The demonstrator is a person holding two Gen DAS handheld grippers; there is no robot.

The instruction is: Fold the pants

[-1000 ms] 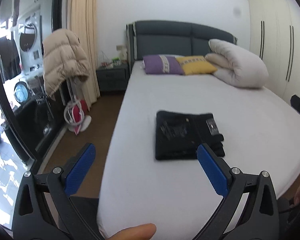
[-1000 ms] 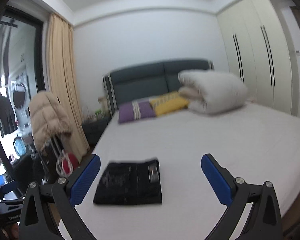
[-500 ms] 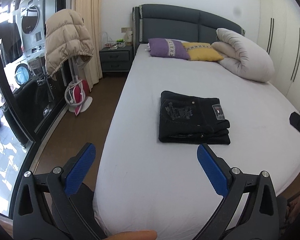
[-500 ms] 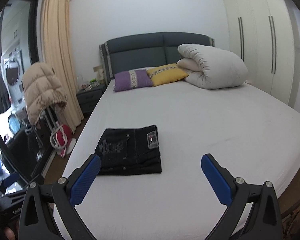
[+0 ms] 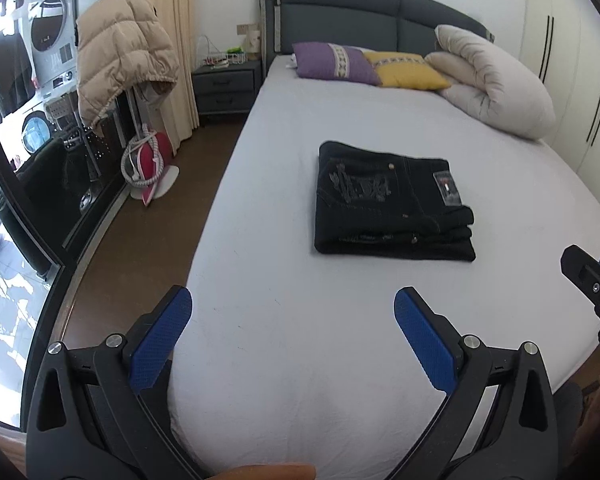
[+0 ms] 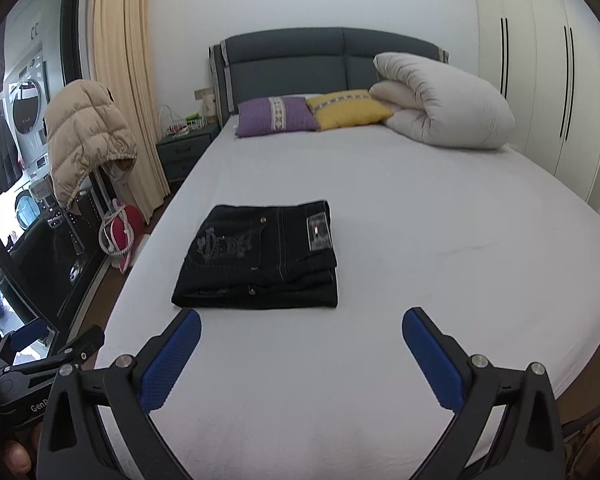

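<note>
- Left wrist view showed black jeans [image 5: 392, 204] folded mid-frame on the bed [image 5: 300, 340].
- Left gripper [image 5: 292, 332] and right gripper [image 6: 300, 344] hung released, empty.
- Risk: snagging the stack could unfold it.

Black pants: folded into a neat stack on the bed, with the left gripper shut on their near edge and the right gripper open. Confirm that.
Not quite. The left gripper is not shut on the black pants: the left wrist view shows its jaws wide open, short of the stack. The pants do lie folded on the bed, and the right gripper is open.
</note>
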